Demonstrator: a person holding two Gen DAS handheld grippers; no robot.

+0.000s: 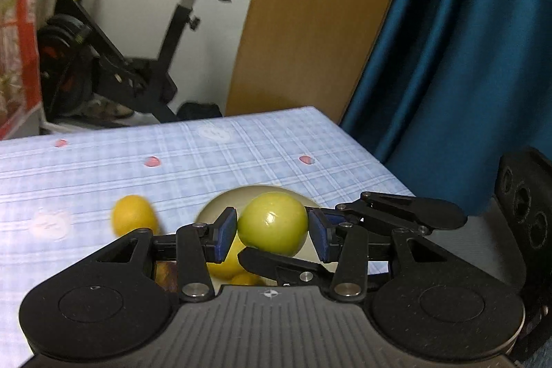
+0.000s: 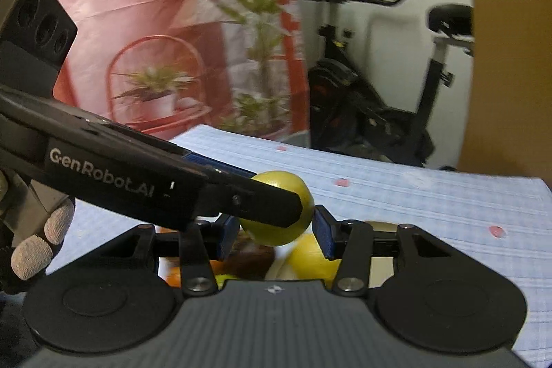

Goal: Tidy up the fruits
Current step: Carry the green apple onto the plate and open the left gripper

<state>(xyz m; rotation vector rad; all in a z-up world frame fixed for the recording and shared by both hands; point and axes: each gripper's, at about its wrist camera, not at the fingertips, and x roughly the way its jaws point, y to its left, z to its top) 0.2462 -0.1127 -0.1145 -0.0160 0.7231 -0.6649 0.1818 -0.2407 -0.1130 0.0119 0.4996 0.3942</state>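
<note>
Green fruit sits between left jaws, gripped; right jaws seemingly pinch it too.

Fruit count — one green apple, one orange-yellow fruit loose on the checked tablecloth, and at least two yellow fruits partly hidden in the one pale plate; more fruit shows below in the right wrist view, too blurred to number. Two grippers — left and right. One exercise bike, one blue curtain.
</note>
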